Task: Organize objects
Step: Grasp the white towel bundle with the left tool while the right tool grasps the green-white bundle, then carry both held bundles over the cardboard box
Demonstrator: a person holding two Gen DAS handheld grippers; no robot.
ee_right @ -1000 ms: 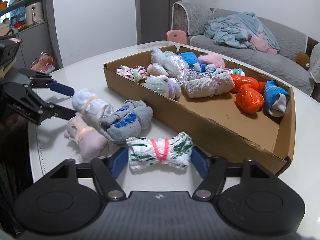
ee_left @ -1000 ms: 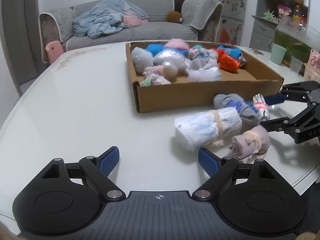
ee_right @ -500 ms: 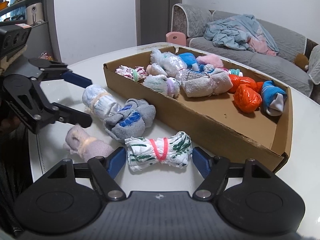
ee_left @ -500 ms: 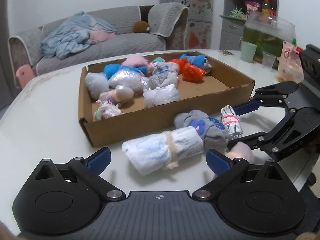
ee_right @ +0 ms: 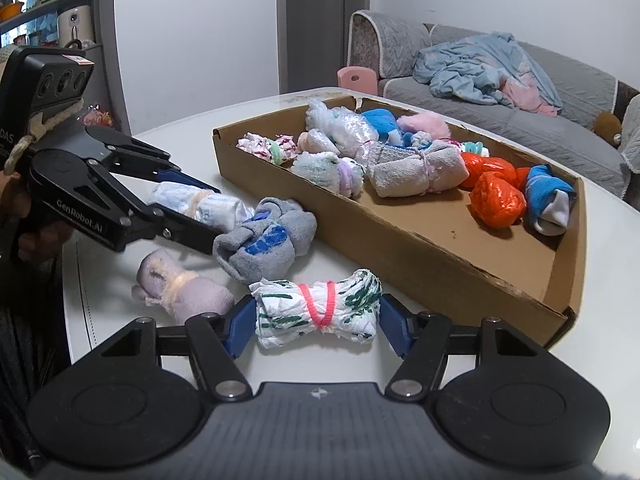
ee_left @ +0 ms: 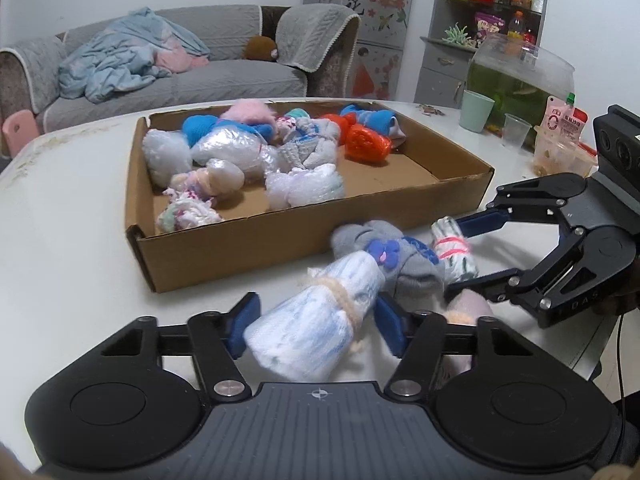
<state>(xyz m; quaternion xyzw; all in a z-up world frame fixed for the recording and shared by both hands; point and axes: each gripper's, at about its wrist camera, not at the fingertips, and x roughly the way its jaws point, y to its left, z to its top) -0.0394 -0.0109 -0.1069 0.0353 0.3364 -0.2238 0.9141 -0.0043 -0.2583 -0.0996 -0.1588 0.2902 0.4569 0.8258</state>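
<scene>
A cardboard box (ee_left: 276, 240) (ee_right: 440, 252) holds several rolled sock bundles. In front of it lie a light blue roll (ee_left: 320, 320) (ee_right: 204, 208), a grey-blue bundle (ee_left: 396, 256) (ee_right: 268, 244), a white-green roll tied with a pink band (ee_right: 320, 312) (ee_left: 456, 252) and a pinkish roll (ee_right: 180, 288) (ee_left: 468, 304). My left gripper (ee_left: 318, 322) (ee_right: 200, 212) is open, its fingers either side of the light blue roll. My right gripper (ee_right: 316, 322) (ee_left: 456, 256) is open, its fingers either side of the white-green roll.
The white table (ee_left: 68, 240) carries a green cup (ee_left: 476, 110), a clear cup (ee_left: 514, 130), a fish tank (ee_left: 520, 76) and snack packets at the far right. A grey sofa (ee_left: 180, 76) with a blue blanket stands behind.
My left gripper has swung right and moved in until the light blue roll sits between its fingers. My right gripper has narrowed a little around the white-green roll.
</scene>
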